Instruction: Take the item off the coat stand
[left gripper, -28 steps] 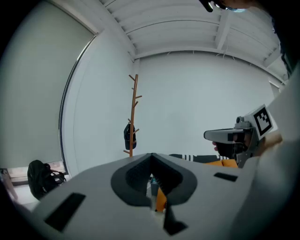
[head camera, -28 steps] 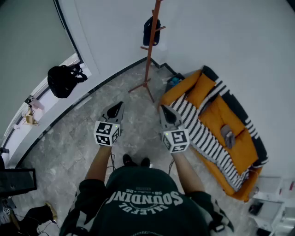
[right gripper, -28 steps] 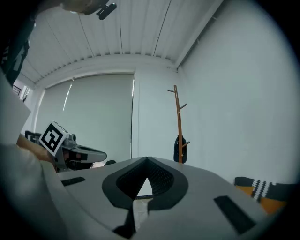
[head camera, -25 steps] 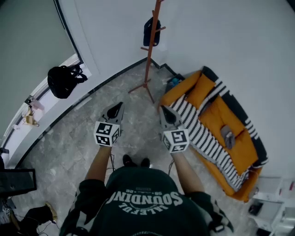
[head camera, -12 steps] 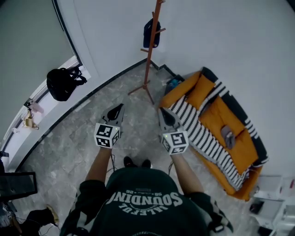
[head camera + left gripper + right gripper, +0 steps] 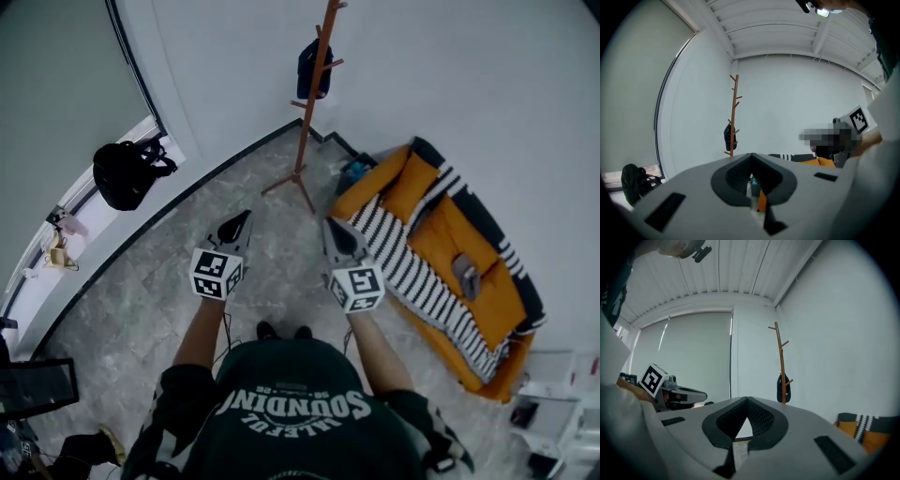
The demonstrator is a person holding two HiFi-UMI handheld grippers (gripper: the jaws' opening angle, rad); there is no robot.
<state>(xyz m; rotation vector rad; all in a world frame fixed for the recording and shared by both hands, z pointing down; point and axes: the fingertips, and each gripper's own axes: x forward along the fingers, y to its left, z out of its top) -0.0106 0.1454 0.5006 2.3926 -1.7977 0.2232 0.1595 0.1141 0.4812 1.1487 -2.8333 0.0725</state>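
Note:
A brown wooden coat stand (image 6: 309,112) rises by the white wall, with a dark bag (image 6: 314,67) hanging on one of its pegs. The same coat stand (image 6: 733,117) and dark bag (image 6: 729,137) show far off in the left gripper view, and the coat stand (image 6: 781,364) with the bag (image 6: 783,389) in the right gripper view. My left gripper (image 6: 246,217) and right gripper (image 6: 328,225) are held side by side at waist height, well short of the stand. Both are shut with their tips together and nothing between them.
An orange sofa (image 6: 459,244) with a black-and-white striped blanket (image 6: 412,272) lies to the right. A black backpack (image 6: 122,169) rests on the window ledge at the left. Marble floor (image 6: 272,253) stretches between me and the stand.
The view has shifted slightly as the person stepped forward; both grippers stay shut and side by side.

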